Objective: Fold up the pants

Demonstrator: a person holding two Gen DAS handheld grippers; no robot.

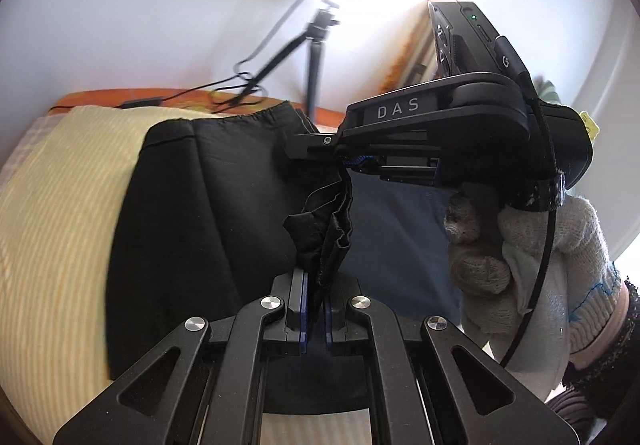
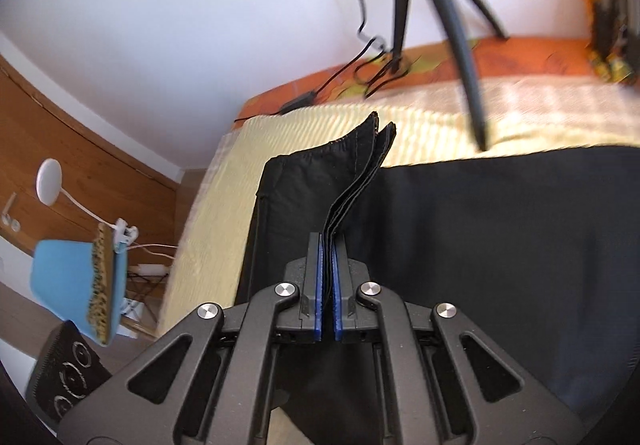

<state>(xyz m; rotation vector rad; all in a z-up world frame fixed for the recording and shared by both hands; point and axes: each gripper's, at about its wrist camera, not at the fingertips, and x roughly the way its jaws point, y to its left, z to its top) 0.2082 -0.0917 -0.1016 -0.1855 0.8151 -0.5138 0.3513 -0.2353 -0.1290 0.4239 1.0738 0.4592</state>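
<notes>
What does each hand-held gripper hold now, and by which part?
Both hold the black pants. The left hand-held gripper pinches a bunched, gathered edge; the right hand-held gripper pinches stacked layers of a stitched hem edge.

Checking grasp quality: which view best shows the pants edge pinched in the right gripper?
The right wrist view: the right gripper is shut on stacked layers of the black pants, hems clearly visible. The left wrist view shows that gripper only side-on, its pinch hidden.
</notes>
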